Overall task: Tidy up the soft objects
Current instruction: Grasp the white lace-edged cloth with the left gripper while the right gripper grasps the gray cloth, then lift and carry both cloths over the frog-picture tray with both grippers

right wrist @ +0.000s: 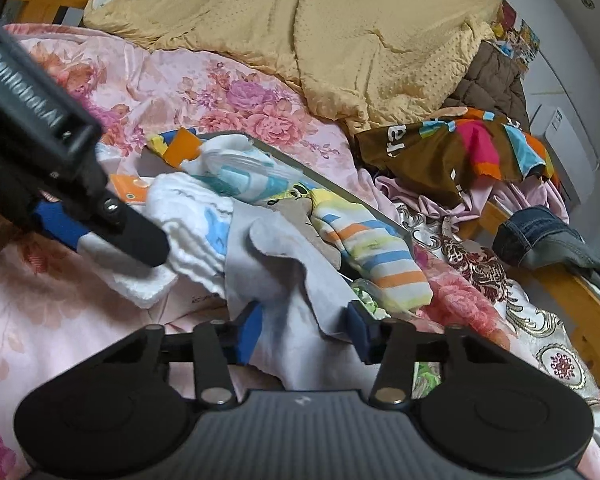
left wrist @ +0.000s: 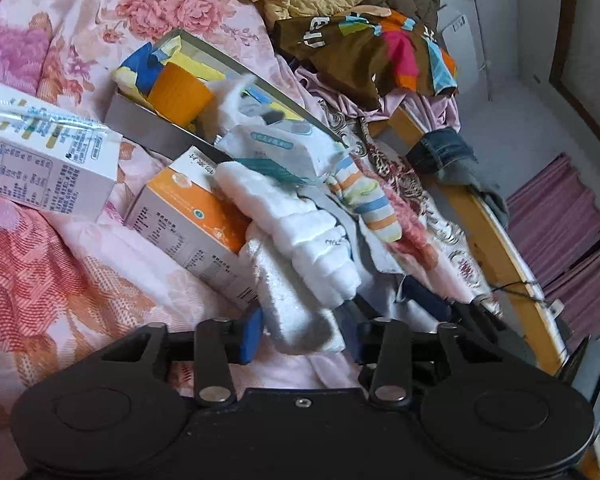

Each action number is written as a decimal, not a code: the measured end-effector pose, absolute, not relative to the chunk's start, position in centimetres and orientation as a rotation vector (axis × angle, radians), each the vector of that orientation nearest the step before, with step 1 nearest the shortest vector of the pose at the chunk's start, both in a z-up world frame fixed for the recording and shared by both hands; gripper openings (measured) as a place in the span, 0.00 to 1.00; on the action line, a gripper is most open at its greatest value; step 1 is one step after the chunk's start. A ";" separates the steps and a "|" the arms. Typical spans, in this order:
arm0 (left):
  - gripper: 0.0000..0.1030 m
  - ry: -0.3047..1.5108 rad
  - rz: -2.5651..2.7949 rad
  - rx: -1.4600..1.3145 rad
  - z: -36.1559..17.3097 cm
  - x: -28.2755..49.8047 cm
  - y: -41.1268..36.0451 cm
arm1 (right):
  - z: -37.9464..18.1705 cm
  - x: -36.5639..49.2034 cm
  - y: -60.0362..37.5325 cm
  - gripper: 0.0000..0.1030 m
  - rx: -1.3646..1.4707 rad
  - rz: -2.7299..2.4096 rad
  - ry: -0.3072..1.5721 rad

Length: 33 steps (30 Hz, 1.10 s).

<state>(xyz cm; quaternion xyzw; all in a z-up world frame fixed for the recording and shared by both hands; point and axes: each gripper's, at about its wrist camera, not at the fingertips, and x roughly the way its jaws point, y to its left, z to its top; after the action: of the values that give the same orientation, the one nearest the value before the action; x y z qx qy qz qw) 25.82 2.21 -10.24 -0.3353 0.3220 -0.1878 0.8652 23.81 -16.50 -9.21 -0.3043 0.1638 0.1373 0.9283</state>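
Mid-grasp on two cloths lying on the bed: left claw half-narrowed around the end of a white fluffy towel, right claw half-narrowed around a grey cloth, pads at the fabric though firm pinch cannot be told. Just beyond the right claw, a striped sock. Next, probably: clamp fully, then lift clear of the boxes.

Soft, even daylight; fisheye bending at edges, slight blur throughout.
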 end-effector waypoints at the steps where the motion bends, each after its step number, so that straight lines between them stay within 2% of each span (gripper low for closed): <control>1: 0.44 0.675 -0.396 -0.717 -10.3 25.9 2.3 | -9.2 23.7 -16.4 0.37 -0.629 0.283 0.335; 2: 0.43 0.676 -0.398 -0.723 -10.3 25.9 2.3 | -9.2 23.6 -16.2 0.34 -0.634 0.283 0.336; 4: 0.28 0.676 -0.396 -0.720 -10.3 25.9 2.3 | -9.3 23.5 -16.1 0.21 -0.641 0.275 0.344; 6: 0.28 0.673 -0.392 -0.709 -10.1 25.7 2.2 | -9.2 23.5 -16.2 0.16 -0.629 0.270 0.359; 10: 0.21 0.649 -0.400 -0.676 -9.6 25.3 1.9 | -8.8 23.2 -16.7 0.08 -0.590 0.256 0.389; 19: 0.15 0.600 -0.354 -0.414 -7.3 23.5 -0.2 | -7.6 21.9 -17.8 0.02 -0.572 0.176 0.385; 23: 0.11 0.556 -0.315 -0.228 -6.0 21.6 -1.7 | -7.0 21.3 -18.5 0.01 -0.557 0.150 0.365; 33: 0.10 0.551 -0.269 -0.036 -5.0 18.1 -2.6 | -5.1 18.0 -19.5 0.01 -0.541 0.082 0.268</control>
<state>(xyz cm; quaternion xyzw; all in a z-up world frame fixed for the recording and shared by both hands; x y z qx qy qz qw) 18.07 -2.63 -5.03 -0.0178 0.2712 -0.1324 0.9532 17.97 -19.49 -5.10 -0.2661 0.1320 0.0403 0.9540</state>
